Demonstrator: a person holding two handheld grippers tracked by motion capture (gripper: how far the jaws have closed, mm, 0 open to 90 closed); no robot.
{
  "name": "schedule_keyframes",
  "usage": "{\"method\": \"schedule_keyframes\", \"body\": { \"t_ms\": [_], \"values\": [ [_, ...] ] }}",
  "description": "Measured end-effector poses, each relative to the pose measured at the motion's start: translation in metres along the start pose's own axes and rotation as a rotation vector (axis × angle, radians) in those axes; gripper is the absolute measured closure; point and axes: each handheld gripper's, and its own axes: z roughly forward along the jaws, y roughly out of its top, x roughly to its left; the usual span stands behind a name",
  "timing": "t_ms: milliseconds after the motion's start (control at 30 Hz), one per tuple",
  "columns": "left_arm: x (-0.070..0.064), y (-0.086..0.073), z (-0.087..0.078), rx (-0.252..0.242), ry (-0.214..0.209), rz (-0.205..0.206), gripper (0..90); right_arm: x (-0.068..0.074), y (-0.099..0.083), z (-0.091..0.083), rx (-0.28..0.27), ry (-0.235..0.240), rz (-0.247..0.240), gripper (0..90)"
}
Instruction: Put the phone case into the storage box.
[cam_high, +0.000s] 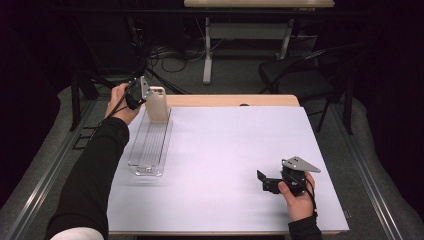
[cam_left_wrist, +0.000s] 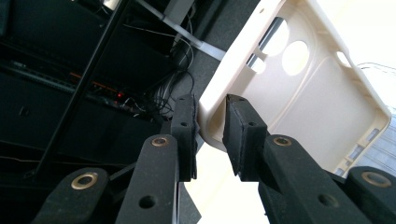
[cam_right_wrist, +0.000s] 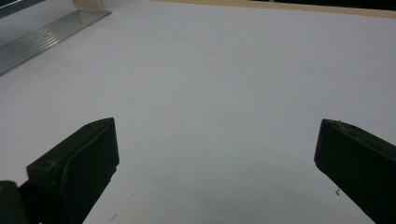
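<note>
The table (cam_high: 225, 165) carries a long clear ribbed tray (cam_high: 149, 142) running from 9 toward 11 o'clock along its left side. At the tray's far end, near 11 o'clock, a cream phone case (cam_high: 157, 105) stands upright. The left hand-held gripper (cam_left_wrist: 210, 135) is clamped on the case's rim, one jaw inside the shell and one outside. At 4 o'clock, well apart, the right hand-held gripper (cam_right_wrist: 217, 154) rests with jaws spread wide, holding nothing.
</note>
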Motion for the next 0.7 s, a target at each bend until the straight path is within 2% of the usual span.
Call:
{"method": "schedule_keyframes", "body": {
  "t_ms": [500,700],
  "values": [
    [0.0023,-0.0014,0.0031,0.032,-0.017,-0.024,68.2,0.0002,-0.0014,0.0012,0.006,-0.001,0.006,0.0],
    [0.0019,-0.0027,0.005,0.059,-0.007,-0.019,60.4,-0.0001,-0.0022,0.002,0.009,-0.001,0.001,0.0]
  ]
}}
